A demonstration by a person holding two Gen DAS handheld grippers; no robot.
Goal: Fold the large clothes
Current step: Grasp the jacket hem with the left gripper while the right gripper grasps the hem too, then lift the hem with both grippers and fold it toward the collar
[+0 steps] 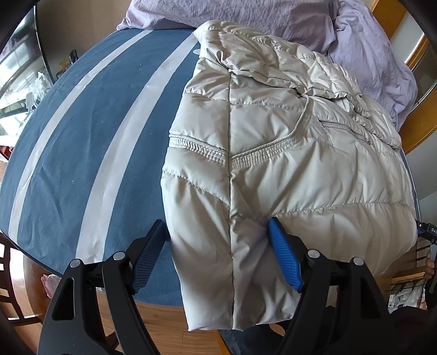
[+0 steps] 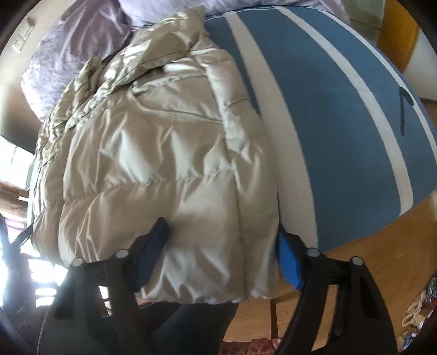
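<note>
A beige quilted puffer jacket lies on a blue cloth with pale stripes, its near end hanging over the table's front edge. My left gripper is open, its fingers either side of the jacket's near left part, the blue pad pressing into the fabric. In the right wrist view the jacket fills the left half. My right gripper is open, its fingers straddling the jacket's near right corner over the edge.
Lilac bedding is piled behind the jacket, and also shows in the right wrist view. The striped cloth spreads beside the jacket. The wooden table rim and the wooden floor lie below. A chair stands at left.
</note>
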